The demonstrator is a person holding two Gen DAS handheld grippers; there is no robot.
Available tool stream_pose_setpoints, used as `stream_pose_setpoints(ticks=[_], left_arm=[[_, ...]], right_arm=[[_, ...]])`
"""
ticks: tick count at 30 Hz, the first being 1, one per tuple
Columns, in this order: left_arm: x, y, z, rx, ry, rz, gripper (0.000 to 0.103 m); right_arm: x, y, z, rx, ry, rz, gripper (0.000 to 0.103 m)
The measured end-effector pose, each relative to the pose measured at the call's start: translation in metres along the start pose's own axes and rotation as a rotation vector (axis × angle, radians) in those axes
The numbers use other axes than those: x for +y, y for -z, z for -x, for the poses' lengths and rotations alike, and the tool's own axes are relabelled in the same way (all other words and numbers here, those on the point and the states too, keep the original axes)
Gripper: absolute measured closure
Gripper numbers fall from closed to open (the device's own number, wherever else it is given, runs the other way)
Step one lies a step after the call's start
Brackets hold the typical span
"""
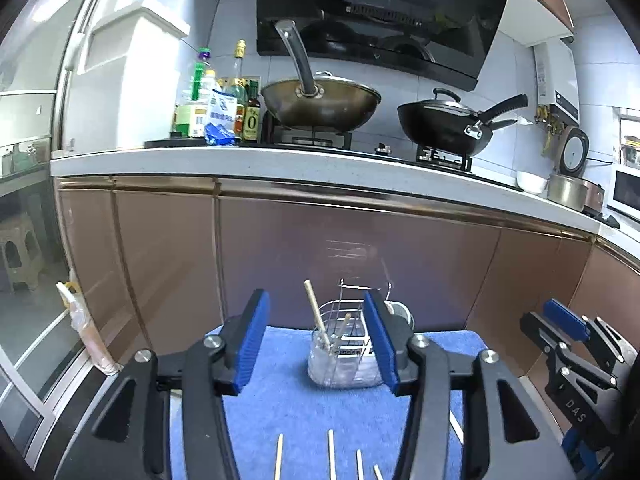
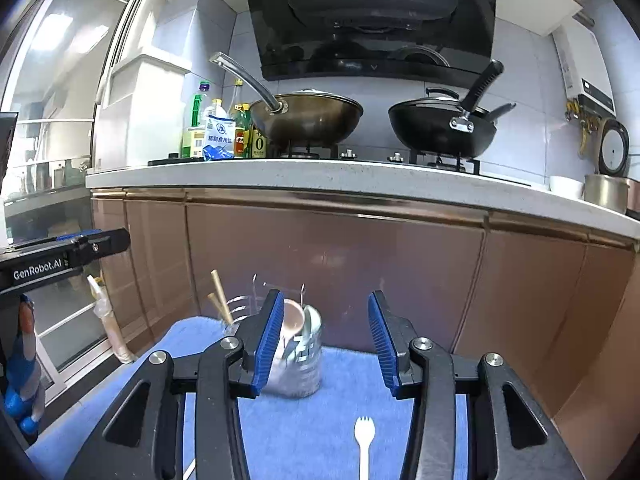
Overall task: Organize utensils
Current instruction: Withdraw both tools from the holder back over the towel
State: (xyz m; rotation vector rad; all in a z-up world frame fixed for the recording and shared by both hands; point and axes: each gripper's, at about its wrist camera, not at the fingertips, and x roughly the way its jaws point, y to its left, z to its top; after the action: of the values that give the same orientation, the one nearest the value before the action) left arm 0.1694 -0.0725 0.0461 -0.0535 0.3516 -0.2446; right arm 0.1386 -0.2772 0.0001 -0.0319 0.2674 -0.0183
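The left gripper [image 1: 318,340], black with blue pads, has its two fingers spread apart, and nothing sits between them. The right gripper [image 2: 322,342] looks the same, and its fingers are apart with nothing held too. Both hang over a soft blue mat [image 1: 280,400] that carries the things. Near the far edge of the mat stands a shiny wire utensil holder [image 1: 346,354] with clear cups in it. Two thin wooden chopsticks [image 1: 318,316] lean in its left cup. A pale round spoon [image 2: 292,318] and other shiny pieces stand in its right cup, seen from the right wrist just beside the left blue pad. Close to the near edge of the mat lie four more wooden chopsticks [image 1: 331,456], side by side, pointing toward the holder. A white plastic fork-spoon [image 2: 364,444] also lies flat on the mat, near that edge, under the right gripper. Behind the mat is a wall of brown cabinet doors [image 2: 340,264]. On top of them is a white counter [image 2: 280,178] with a big brassy wok [image 2: 308,118], a black wok [image 2: 440,126] and a bunch of bottles [image 2: 218,128] at its left end.
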Motion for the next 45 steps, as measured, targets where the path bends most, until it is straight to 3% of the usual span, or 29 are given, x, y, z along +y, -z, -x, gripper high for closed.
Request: stream_pose_setpoints(ticks=[10,24,36,45], left_arm=[[0.003,0.014,0.051,-0.009,-0.057,-0.032,0.055],[0.005,0.023,0.093,-0.007,-0.067,-0.064,0.055],[0.008,0.03,0.089,0.007,-0.087,-0.066,0.055],[0.034,0.044,0.059,0.125,-0.105,-0.051,0.055]], right_arm=[[0.001,0.015,0.049,0.028,-0.015,-0.037,0.059],[-0.004,0.018,0.1,0.035,-0.023,-0.044,0.059],[-0.005,0.025,0.102,0.044,-0.053,-0.056,0.059],[-0.005,0.037,0.084,0.106,-0.096,-0.071,0.06]])
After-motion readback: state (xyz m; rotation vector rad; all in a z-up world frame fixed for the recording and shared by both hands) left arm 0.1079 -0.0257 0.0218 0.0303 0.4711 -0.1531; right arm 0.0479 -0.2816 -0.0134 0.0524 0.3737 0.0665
